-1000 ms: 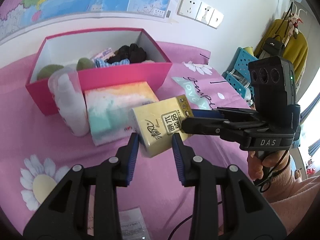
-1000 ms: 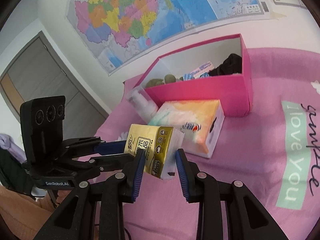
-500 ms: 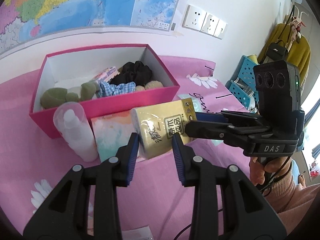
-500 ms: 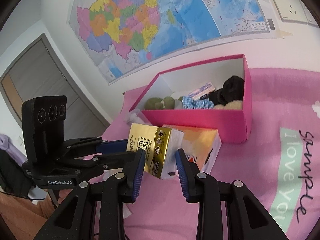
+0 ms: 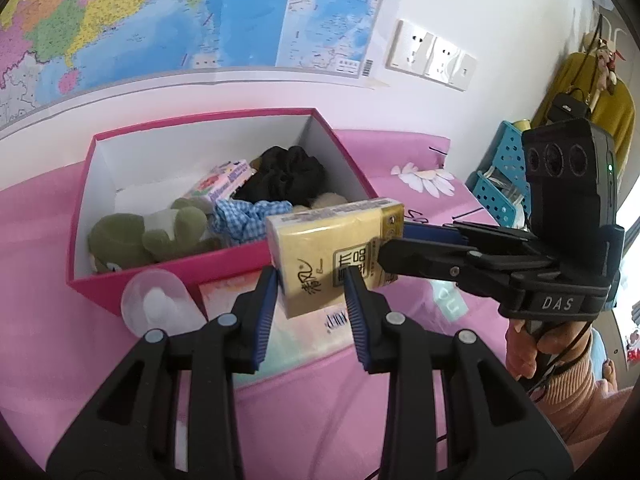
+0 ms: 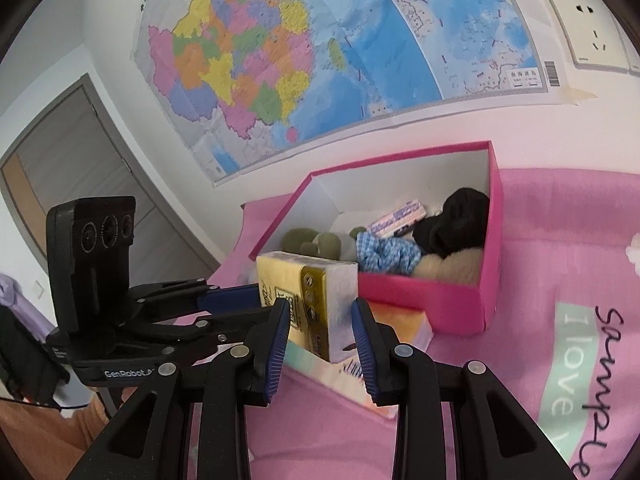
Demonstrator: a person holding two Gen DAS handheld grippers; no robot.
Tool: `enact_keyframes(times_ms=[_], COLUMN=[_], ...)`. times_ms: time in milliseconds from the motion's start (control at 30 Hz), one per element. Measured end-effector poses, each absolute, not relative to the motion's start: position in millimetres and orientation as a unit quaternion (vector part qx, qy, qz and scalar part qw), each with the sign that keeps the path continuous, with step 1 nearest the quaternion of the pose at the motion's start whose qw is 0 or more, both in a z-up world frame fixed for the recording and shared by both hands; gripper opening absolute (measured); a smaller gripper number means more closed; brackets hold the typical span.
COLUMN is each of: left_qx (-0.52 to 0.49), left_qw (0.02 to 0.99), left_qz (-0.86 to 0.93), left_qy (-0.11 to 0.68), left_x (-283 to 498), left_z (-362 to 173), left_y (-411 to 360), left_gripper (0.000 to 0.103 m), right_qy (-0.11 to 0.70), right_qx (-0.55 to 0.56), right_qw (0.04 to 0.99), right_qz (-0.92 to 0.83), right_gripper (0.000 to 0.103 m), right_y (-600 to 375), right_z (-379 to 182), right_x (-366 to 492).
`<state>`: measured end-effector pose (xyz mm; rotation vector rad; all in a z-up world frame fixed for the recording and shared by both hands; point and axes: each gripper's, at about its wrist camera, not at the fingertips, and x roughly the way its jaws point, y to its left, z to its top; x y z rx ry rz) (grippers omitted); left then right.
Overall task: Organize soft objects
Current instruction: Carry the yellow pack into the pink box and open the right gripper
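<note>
A yellow tissue pack (image 5: 332, 248) hangs in the air in front of the pink box's near wall (image 5: 180, 272). My left gripper (image 5: 311, 280) is shut on its near end. From the right, my right gripper (image 5: 390, 246) clamps its other end. In the right wrist view the yellow tissue pack (image 6: 308, 296) sits between the right gripper's (image 6: 320, 312) blue pads, with the left gripper (image 6: 240, 300) reaching in from the left. The pink box (image 6: 420, 300) holds a green plush toy (image 5: 136, 236), black cloth (image 5: 288, 172), blue checked cloth (image 5: 248, 216), a small printed pack (image 5: 224, 176) and a beige plush (image 6: 448, 268).
A larger pastel tissue pack (image 5: 312, 328) lies on the pink bedspread (image 5: 60, 340) below the held pack. A clear bottle (image 5: 160, 304) stands at the box's near left corner. A blue basket (image 5: 496, 184) is at the far right. A hand (image 5: 528, 344) grips the right gripper.
Both grippers have carried the yellow pack upward and toward the pink box. The box's inside now shows more fully, and the pastel pack has dropped lower in view.
</note>
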<state>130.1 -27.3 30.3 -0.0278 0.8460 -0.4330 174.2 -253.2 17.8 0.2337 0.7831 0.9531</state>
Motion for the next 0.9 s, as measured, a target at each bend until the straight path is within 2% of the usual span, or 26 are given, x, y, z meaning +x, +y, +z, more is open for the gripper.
enact_keyframes(times_ms=[533,900], left_qx=[-0.01,-0.012], left_qw=[0.892,0.883], left_qz=[-0.172,-0.136], left_qy=[0.417,0.449], left_x=[176,208], left_z=[36,22], left_y=[-21,-18], left_gripper=[0.036,0.036], right_qy=[0.377,0.398], right_qx=[0.104,0.089], right_qw=[0.813,0.816], right_qz=[0.431,0.409], right_gripper=[0.032,0.032], right_y=[-232,-210], right_z=[17,7], right_x=[221,248])
